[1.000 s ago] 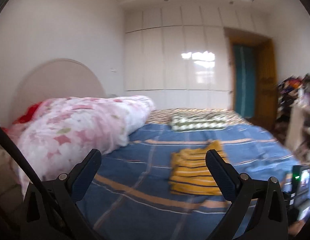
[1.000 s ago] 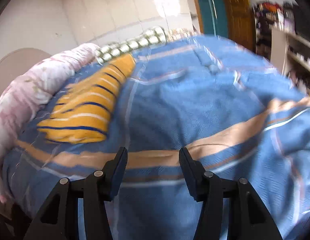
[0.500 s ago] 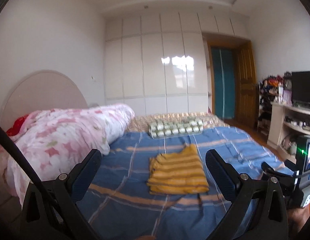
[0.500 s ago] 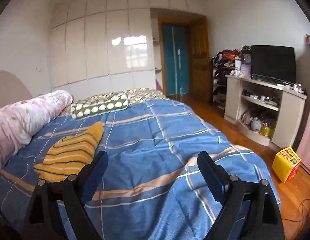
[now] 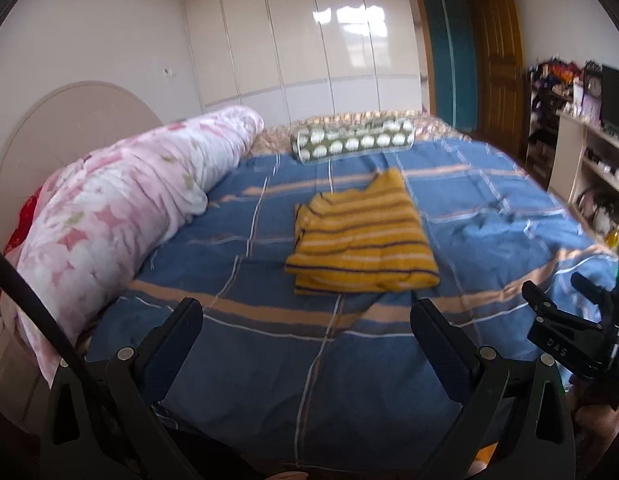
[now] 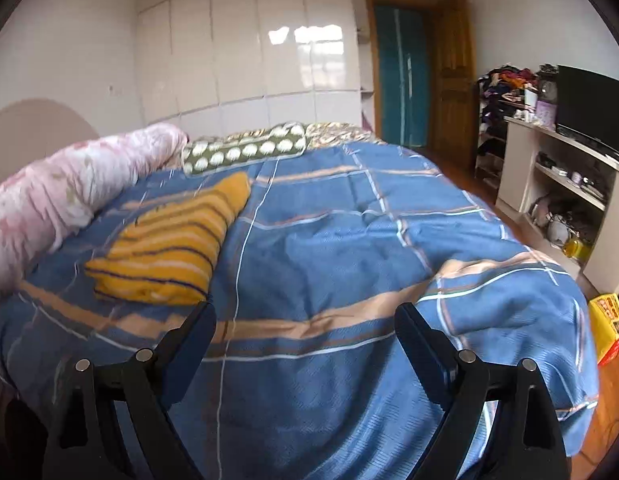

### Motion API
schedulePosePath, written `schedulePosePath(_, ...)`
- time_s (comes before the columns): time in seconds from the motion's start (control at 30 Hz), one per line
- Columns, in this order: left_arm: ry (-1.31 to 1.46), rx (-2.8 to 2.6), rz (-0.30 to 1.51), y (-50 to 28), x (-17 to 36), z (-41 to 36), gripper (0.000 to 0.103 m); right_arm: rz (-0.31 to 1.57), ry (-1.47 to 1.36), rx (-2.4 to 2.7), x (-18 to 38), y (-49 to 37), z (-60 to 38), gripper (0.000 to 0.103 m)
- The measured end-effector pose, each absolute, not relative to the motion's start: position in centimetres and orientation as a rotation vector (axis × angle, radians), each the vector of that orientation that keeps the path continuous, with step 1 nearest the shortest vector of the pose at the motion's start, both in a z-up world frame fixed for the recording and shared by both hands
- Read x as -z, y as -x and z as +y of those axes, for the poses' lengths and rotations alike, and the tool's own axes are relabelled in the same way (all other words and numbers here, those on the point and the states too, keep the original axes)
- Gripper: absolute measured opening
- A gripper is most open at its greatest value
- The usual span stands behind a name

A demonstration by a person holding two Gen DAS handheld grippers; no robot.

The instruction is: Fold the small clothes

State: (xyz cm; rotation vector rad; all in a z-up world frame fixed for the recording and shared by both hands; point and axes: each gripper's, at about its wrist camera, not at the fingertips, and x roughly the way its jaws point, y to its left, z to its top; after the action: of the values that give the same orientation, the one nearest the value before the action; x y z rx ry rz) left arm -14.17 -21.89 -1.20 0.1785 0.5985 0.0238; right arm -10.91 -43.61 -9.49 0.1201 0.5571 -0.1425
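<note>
Right now your left tongs (image 5: 307, 326) are released, jaws spread wide with only blue bedspread between them. Far off to their left, against the rounded headboard (image 5: 65, 120), lies the rolled pink floral quilt (image 5: 121, 208), running away from you along that side of the bed. Straight ahead of the left tongs, a little right of their midline and clear of both fingertips, sits the folded yellow striped garment (image 5: 361, 240). It lies flat on the blue plaid bedspread (image 5: 269, 360), folded into a rough rectangle with one corner poking up at the far end. Beyond it, across the bed, is the green bolster with white dots (image 5: 353, 142). To the right of the left tongs you can see part of your other tool, a black clamp with a green light, at the edge of the left wrist view.

Your right tongs (image 6: 305, 326) are also released, standing wide apart and gripping nothing; only bedspread shows between the fingers. From there the yellow garment lies ahead and to the left, its near edge just beyond the left fingertip (image 6: 201, 316), though you cannot tell whether they touch. Ahead of the right tongs the bedspread is rumpled. Further right, off the bed, stand a white shelf unit (image 6: 549, 184) with a dark television (image 6: 589, 96) on it, and a yellow box (image 6: 609, 320) on the wooden floor.
</note>
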Motion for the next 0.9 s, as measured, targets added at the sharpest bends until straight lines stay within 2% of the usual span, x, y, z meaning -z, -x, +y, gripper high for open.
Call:
schedulePosePath(0.23,-0.126,-0.036,0.714,9.3,3.8,-20.2,0.103,0.624,-0.036,0.100,10.7,8.1,-42.1,0.092)
schedulePosePath(0.27,-0.110,-0.043,0.729,8.7,4.2,-19.5,0.103,0.632,-0.023,0.075,10.5,7.2,-41.6,0.087)
schedulePosePath(0.33,-0.088,-0.051,0.741,8.0,4.7,-18.4,0.103,0.641,-0.013,0.026,9.8,5.6,-41.2,0.070)
schedulePosePath(0.37,-0.073,-0.059,0.747,7.5,5.1,-17.7,0.103,0.646,-0.010,-0.002,9.3,4.5,-40.9,0.056)
schedulePosePath(0.4,-0.062,-0.064,0.752,7.1,5.4,-17.1,0.103,0.653,-0.014,-0.038,8.7,3.1,-40.5,0.046)
schedulePosePath(0.5,-0.033,-0.068,0.766,6.4,6.1,-15.7,0.103,0.683,-0.082,-0.125,7.5,-2.1,-40.0,0.036)
schedulePosePath(0.67,-0.014,-0.076,0.764,5.8,7.0,-13.6,0.103,0.770,-0.139,-0.149,8.1,-12.8,-38.0,0.033)
schedulePosePath(0.73,-0.001,-0.080,0.760,5.7,7.3,-12.5,0.103,0.908,-0.178,-0.182,10.9,-17.9,-36.7,0.033)
schedulePosePath(0.77,0.005,-0.084,0.757,5.6,7.4,-11.8,0.103,0.990,-0.190,-0.194,12.6,-19.6,-36.2,0.037)
schedulePosePath(0.9,0.023,-0.096,0.741,5.5,7.8,-9.7,0.103,0.958,-0.159,-0.131,10.3,-20.2,-35.2,0.037)
